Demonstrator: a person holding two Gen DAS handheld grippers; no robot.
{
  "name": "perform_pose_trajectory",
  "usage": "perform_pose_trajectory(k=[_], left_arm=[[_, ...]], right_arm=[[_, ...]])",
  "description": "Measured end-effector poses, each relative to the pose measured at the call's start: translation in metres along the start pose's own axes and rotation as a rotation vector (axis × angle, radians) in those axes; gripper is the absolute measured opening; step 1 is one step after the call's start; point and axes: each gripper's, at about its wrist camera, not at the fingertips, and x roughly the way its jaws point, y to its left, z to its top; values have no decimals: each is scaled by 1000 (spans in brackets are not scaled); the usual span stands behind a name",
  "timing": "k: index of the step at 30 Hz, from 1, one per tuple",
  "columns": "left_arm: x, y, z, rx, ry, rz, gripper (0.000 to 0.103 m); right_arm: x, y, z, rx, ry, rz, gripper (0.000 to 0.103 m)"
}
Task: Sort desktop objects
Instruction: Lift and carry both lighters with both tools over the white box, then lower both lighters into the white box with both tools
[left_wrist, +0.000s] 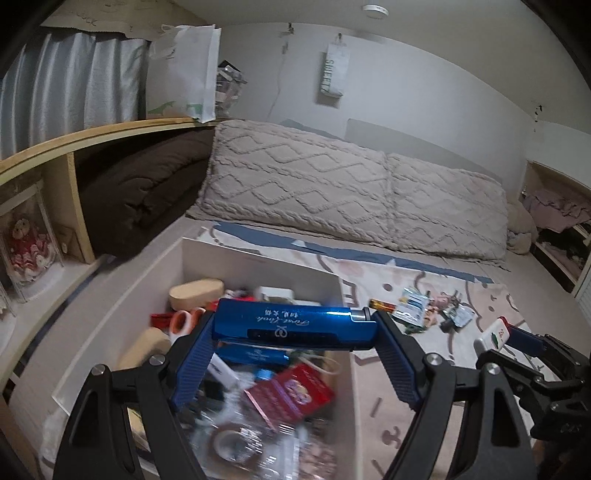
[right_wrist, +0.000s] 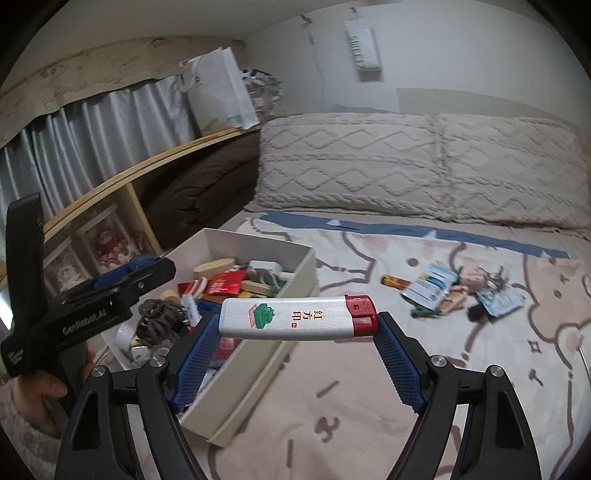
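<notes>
Across the bed (right_wrist: 369, 424), a pale pink printed blanket with cartoon outlines covered the mattress, and two beige knitted pillows (right_wrist: 417, 166) lay along the far wall. At the bed's left edge stood an open white cardboard box (right_wrist: 236, 402), filled with mixed small items: orange-handled scissors (left_wrist: 183, 320), a red printed packet (left_wrist: 291, 397), a roll of tape (left_wrist: 231, 445), a tan oval wooden piece (left_wrist: 195, 291). Well apart from the box, a loose cluster of blue-and-white sachets (right_wrist: 430, 286) and a small red-and-yellow tube (right_wrist: 395, 282) lay on the blanket.

Left gripper (left_wrist: 294, 326): blue ribbed fingers (left_wrist: 195, 363) spread wide and clamped endwise on a glossy blue metal lighter with silver script (left_wrist: 291, 326), held level above the box.

Right gripper (right_wrist: 297, 321): blue ribbed fingers (right_wrist: 194, 360) likewise spread wide and clamped endwise on a white plastic lighter with a red cap and green emblem (right_wrist: 295, 317), held level over the box's near right edge and the blanket.

A hand (right_wrist: 48, 387) in a pale fleece sleeve gripped the left tool's black handle.
</notes>
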Motion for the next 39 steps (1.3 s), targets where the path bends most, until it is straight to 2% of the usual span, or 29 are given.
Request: perform_pose_trajectory(k=[12, 23, 33, 39], left_arm=[[5, 42, 23, 34, 11, 26, 82], [26, 57, 25, 42, 73, 14, 82], [46, 82, 26, -41, 153, -7, 82], [70, 89, 30, -50, 234, -6, 82]], right_arm=[[35, 47, 18, -152, 76, 165, 84], [76, 86, 11, -326, 268, 282, 84], [107, 104, -18, -447, 456, 316, 84], [111, 112, -28, -529, 519, 318, 84]])
